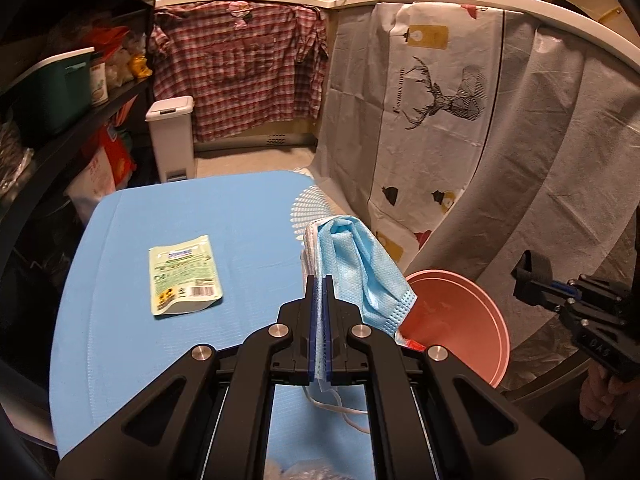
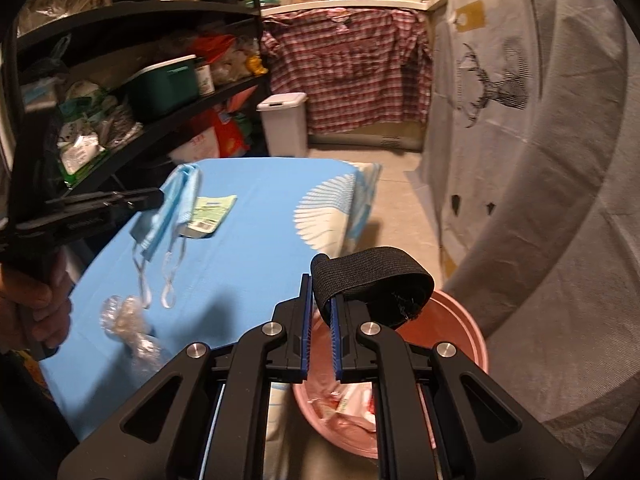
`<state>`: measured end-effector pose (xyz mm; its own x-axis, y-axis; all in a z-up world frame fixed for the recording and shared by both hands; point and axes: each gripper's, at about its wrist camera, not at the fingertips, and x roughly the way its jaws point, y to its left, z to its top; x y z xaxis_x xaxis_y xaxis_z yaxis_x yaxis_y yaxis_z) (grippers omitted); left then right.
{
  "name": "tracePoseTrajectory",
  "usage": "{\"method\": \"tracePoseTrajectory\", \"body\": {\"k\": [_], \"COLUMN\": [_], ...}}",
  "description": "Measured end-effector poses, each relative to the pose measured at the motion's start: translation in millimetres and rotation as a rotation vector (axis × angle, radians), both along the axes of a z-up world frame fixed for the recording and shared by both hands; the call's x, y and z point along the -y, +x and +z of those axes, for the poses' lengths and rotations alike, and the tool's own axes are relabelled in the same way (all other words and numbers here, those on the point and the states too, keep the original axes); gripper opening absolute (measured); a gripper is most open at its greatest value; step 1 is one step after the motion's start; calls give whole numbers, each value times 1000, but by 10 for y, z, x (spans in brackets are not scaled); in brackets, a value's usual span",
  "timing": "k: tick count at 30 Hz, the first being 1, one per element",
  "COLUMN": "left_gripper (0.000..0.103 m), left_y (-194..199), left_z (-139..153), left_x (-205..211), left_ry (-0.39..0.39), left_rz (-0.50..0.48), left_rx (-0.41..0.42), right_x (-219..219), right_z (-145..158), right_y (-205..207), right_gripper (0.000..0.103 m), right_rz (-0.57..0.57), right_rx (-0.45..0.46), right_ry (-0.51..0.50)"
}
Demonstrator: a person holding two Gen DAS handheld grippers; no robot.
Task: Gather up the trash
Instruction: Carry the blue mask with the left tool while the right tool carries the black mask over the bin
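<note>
My left gripper (image 1: pixel 319 286) is shut on a crumpled blue face mask (image 1: pixel 360 264), held above the right edge of the blue table (image 1: pixel 120 320); its white ear loops dangle below. In the right wrist view the mask (image 2: pixel 180 204) hangs from the left gripper (image 2: pixel 154 199). My right gripper (image 2: pixel 321 300) is shut on a black elastic strap (image 2: pixel 372 280) over the pink bin (image 2: pixel 460 320), which holds wrappers. The bin (image 1: pixel 460 320) stands on the floor beside the table. A green snack packet (image 1: pixel 184 274) and a crumpled clear plastic wrapper (image 2: pixel 128 320) lie on the table.
Dark shelves (image 2: pixel 120 80) packed with goods run along the left. A white pedal bin (image 1: pixel 172 140) stands beyond the table. A plaid shirt (image 1: pixel 240 64) and a deer-print cloth (image 1: pixel 432 100) hang from the counter. Bare floor (image 2: pixel 400 208) lies right of the table.
</note>
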<state>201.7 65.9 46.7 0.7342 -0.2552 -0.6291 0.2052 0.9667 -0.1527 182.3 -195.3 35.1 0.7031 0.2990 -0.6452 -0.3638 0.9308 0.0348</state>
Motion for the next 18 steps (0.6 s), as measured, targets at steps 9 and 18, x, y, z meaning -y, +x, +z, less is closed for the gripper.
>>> {"method": "tracePoseTrajectory", "body": {"k": [9, 18], "left_gripper": [2, 2], "left_y": [58, 162], "left_z": [-46, -113], "left_x": [349, 746], "left_ry": [4, 0], "left_rz": [-47, -100], "left_rx": [-5, -12], "right_x": [270, 501], "right_z": [-189, -214], "right_y": [39, 97], "right_gripper": [9, 9], "right_rz": [-92, -187], "right_rx": [-15, 11], "right_ry": [37, 46]}}
